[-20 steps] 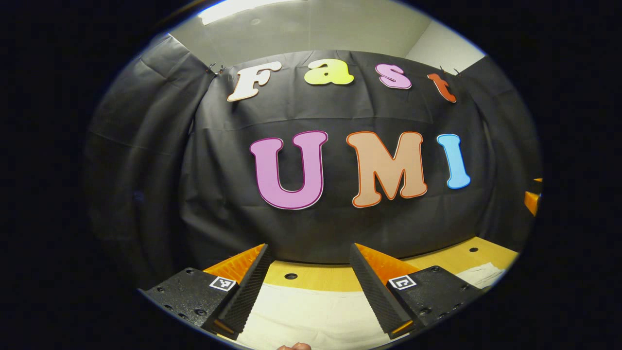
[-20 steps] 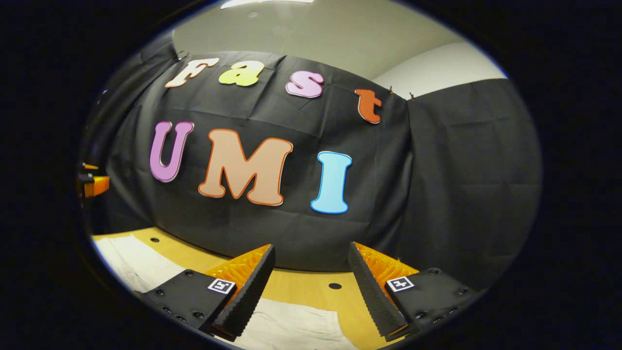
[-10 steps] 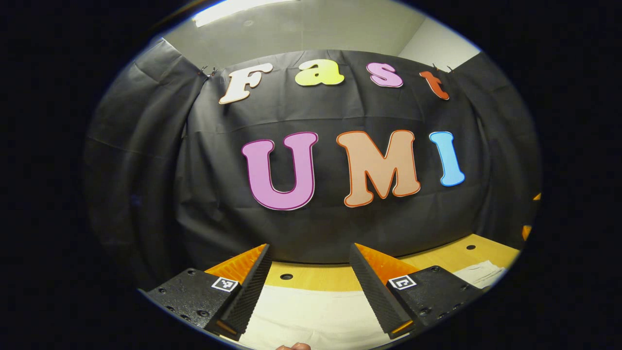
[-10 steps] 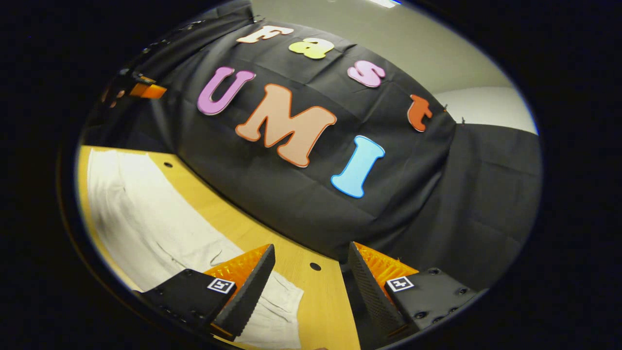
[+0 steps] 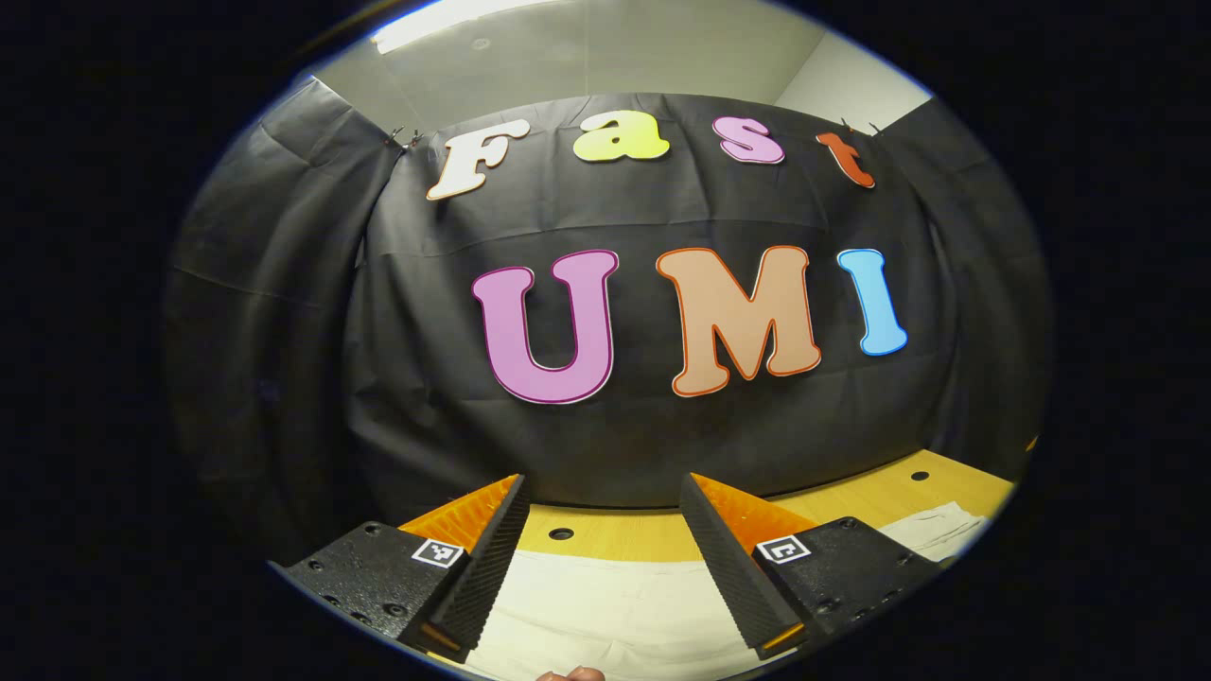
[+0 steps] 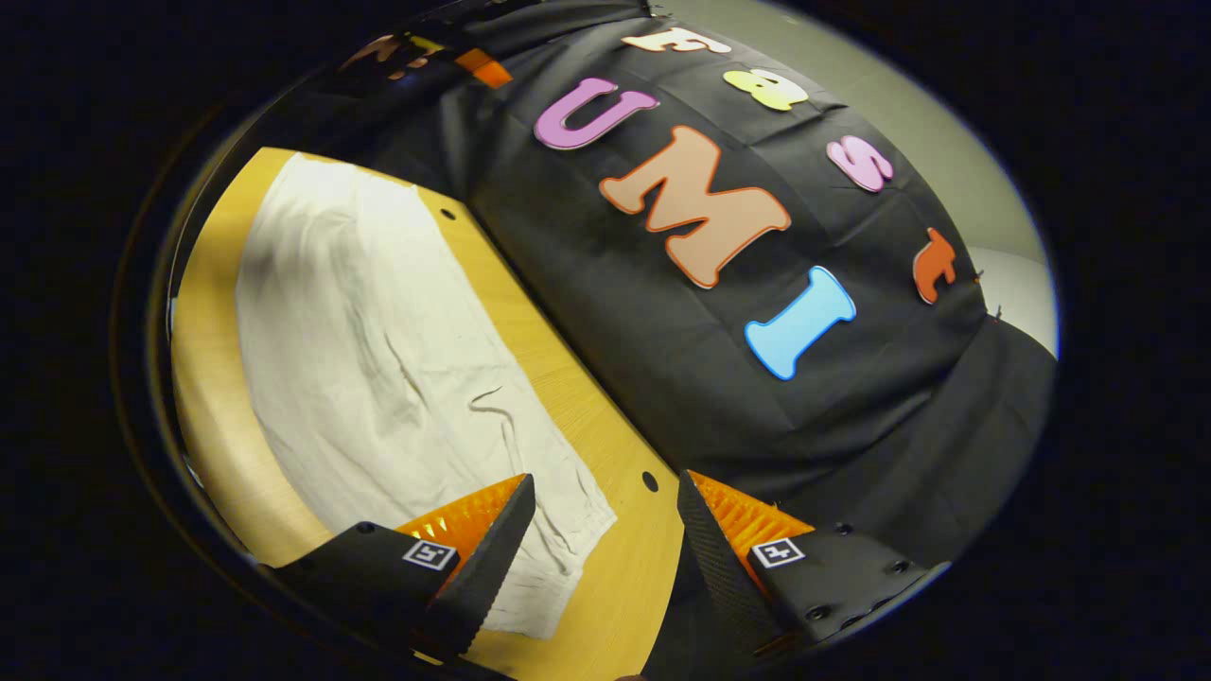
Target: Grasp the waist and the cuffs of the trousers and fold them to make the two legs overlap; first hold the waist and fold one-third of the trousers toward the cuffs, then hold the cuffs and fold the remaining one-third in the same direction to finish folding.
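The cream trousers (image 6: 378, 359) lie spread flat along the wooden bench (image 6: 218, 416), wrinkled near their middle, with one short end close under the right gripper (image 6: 605, 530). A strip of bare wood runs along both long edges of the cloth, and small round holes (image 6: 649, 481) dot the bench beside the black booth wall (image 6: 662, 378), which stands close along the far edge. The right gripper hangs tilted above that end, its fingers spread wide with nothing between them. In the left gripper view the trousers (image 5: 605, 605) lie just below the left gripper (image 5: 601, 530), which is likewise wide apart and empty, held level facing the wall.
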{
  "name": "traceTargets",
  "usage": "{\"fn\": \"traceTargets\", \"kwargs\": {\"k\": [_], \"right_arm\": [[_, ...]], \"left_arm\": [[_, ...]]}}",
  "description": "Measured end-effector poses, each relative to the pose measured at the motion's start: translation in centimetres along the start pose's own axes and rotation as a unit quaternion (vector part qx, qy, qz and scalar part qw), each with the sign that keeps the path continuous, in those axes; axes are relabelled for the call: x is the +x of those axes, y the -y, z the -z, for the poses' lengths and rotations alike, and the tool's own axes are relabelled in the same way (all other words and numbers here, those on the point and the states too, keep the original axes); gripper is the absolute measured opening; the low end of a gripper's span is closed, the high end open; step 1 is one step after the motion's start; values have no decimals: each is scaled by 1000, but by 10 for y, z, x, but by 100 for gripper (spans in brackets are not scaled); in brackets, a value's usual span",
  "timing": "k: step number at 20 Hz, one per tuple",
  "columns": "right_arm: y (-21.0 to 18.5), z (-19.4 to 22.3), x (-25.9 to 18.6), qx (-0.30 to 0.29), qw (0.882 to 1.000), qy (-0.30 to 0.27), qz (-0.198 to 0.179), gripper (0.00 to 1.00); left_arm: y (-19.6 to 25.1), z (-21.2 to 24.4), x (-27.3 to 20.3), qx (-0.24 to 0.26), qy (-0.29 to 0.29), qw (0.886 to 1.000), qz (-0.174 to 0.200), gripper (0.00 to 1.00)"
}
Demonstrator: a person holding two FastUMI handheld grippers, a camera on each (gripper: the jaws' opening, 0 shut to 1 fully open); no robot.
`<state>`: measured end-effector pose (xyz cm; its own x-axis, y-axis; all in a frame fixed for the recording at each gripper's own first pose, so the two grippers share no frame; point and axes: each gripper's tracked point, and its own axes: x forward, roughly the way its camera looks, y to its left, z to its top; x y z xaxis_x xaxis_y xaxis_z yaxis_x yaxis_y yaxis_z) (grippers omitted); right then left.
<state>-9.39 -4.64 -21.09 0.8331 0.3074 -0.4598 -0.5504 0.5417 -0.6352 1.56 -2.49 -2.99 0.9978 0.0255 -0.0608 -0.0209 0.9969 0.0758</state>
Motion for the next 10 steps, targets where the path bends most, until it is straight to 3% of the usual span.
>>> {"fn": "traceTargets", "kwargs": {"k": [4,8,9,10], "right_arm": [[-41,17,-1,-72,995,-4,-63,97],[-70,41,-2,-93,989,-28,-110,98],[-77,48,-2,-102,987,-37,-121,97],[-84,54,-3,-113,984,-44,-132,97]], "left_arm": [[-2,5,1,6,-3,1000,-2,96],[-6,14,-3,11,-12,1000,-7,100],[-7,16,-5,10,-13,1000,-8,96],[-8,18,-5,10,-16,1000,-9,100]]}}
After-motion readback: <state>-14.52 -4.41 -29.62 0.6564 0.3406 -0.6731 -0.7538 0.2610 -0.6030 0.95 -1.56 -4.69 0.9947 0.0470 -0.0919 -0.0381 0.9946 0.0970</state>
